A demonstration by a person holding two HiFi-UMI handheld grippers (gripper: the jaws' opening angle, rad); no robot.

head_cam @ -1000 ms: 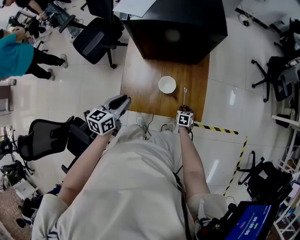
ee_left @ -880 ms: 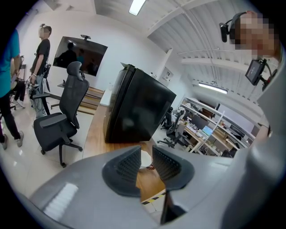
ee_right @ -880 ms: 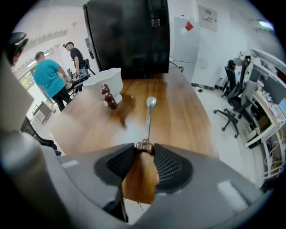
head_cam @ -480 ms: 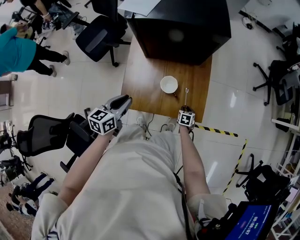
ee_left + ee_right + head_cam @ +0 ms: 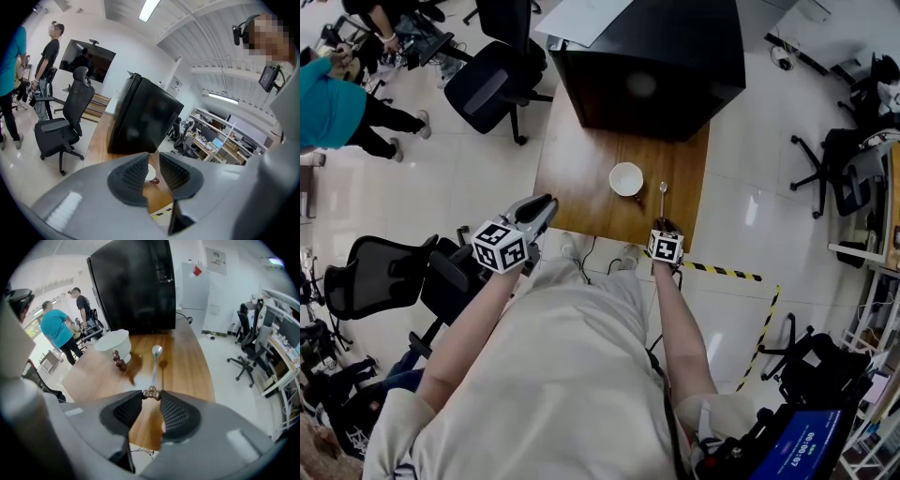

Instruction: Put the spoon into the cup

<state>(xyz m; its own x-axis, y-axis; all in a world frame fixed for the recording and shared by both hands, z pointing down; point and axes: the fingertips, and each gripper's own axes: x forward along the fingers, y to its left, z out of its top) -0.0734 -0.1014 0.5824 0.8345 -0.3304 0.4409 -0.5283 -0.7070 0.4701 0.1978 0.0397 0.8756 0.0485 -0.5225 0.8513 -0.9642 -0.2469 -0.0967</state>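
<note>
One cup (image 5: 626,178), one spoon (image 5: 662,196), one table (image 5: 579,183), one black cabinet (image 5: 649,58)

Head view looks steeply down — both gripper views face the same table (image 5: 581,187) and cup (image 5: 626,178).

Cup, look: a white, round, wide-mouthed cup (image 5: 626,178) is seen, with a brown beaded piece set against the side nearest the person.
Cup, pose: it stands upright, mouth up, and nothing is seen inside it.
Cup, place: it rests near the middle of the wooden tabletop (image 5: 581,187).
Spoon, look: a slim silver spoon (image 5: 154,369) is shown, with a small oval bowl and a brown beaded handle end.
Spoon, pose: the bowl is pointed away from the person, the handle running nearly straight back.
Spoon, state: the beaded end is pinched between the jaw tips of the right hand-held gripper (image 5: 151,396). Whether the bowl is clear of the tabletop cannot be told.
Spoon, place: it is found just right of the cup, apart from it, near the tabletop's right edge.
</note>
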